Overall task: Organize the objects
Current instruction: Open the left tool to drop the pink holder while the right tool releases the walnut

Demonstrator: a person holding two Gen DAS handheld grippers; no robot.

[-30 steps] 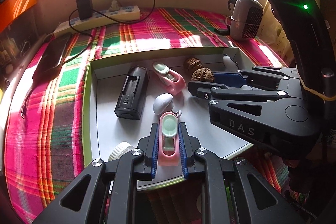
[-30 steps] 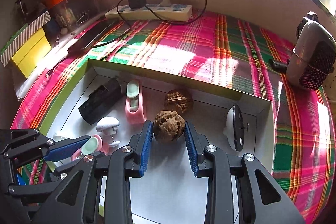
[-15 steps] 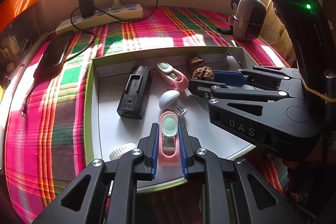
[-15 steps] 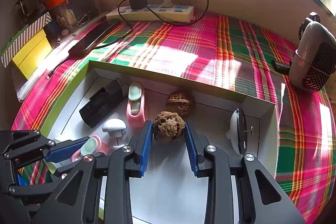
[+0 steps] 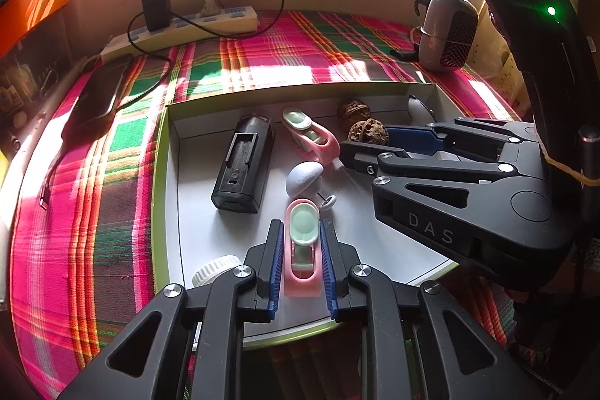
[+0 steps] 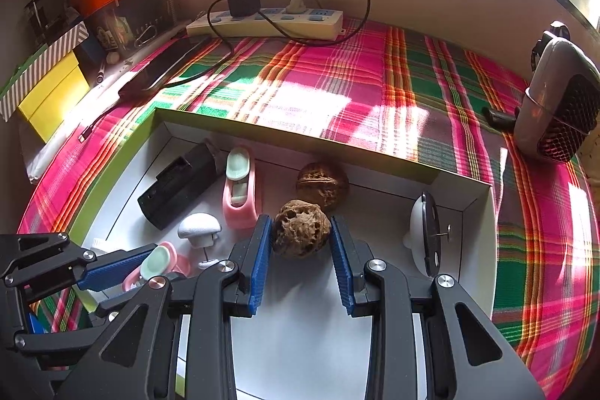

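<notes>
Tray (image 5: 165, 175) on the plaid-covered table held everything. Left hand-held gripper (image 5: 300, 246) pinched the pink clip (image 5: 302, 242) at the tray's near edge; right hand-held gripper (image 6: 302, 242) pinched the rough walnut (image 6: 301, 228) mid-tray. Risk, I judged: the round walnut could roll out of the pads if tilted. Readable writing: "DAS" on the right gripper's body.

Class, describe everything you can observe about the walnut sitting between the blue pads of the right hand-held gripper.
The walnut is round, dark brown, with a rough, pitted, woody-looking shell. It sits on the white floor of the shallow box, between the blue ribbed pads of the right hand-held gripper, which close against its sides. A second, smoother walnut lies just behind it, apparently touching.
</notes>
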